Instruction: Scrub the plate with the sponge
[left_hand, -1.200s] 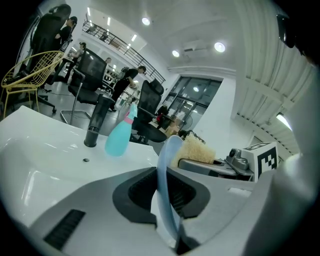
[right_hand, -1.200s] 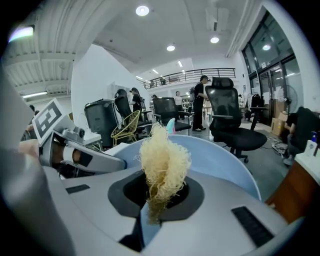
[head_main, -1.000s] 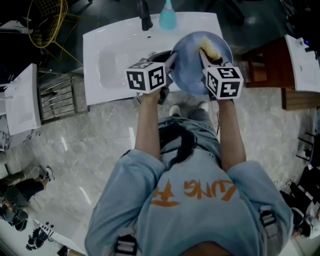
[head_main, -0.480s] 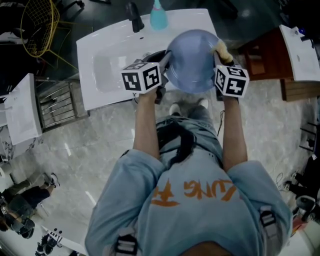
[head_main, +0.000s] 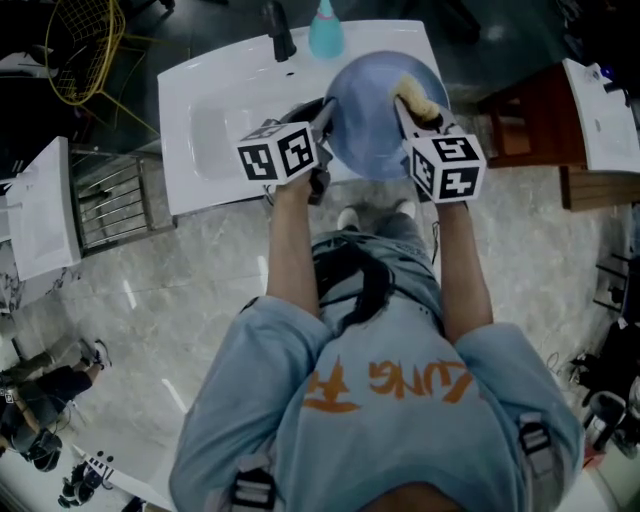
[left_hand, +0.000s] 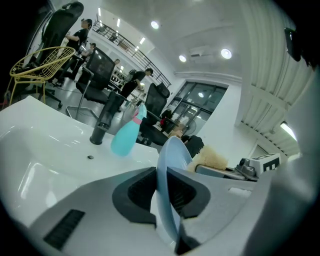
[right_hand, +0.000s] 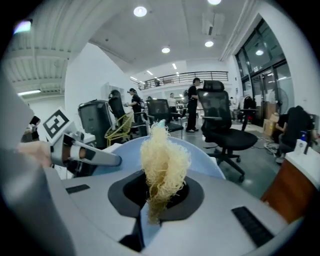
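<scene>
The plate (head_main: 372, 125) is blue and round. It is up in the air over the white sink (head_main: 205, 135), tipped up on its side with its inside turned to the right. I think it is held there so that soap and drips fall into the sink and not on the floor. The left gripper (head_main: 325, 122) has the plate by its left rim. Its jaws are almost closed, with only the thin edge of the plate between them, and the pads press on both sides of it. Holding just the rim leaves the whole face of the plate free to be rubbed, and it makes the plate steady when something pushes on it. The sponge (head_main: 420, 98) is pale yellow and stringy. It sits at the top right part of the plate and looks to be touching it. The right gripper (head_main: 412, 118) has the sponge, with its jaws squeezed on the bottom of it, so the fluffy top sticks out past the jaws and can rub the plate first. At the back of the sink stand a teal bottle (head_main: 326, 32) and a dark tap (head_main: 279, 35), near but out of the way. The person stands right in front of the sink with both arms stretched out over it.
</scene>
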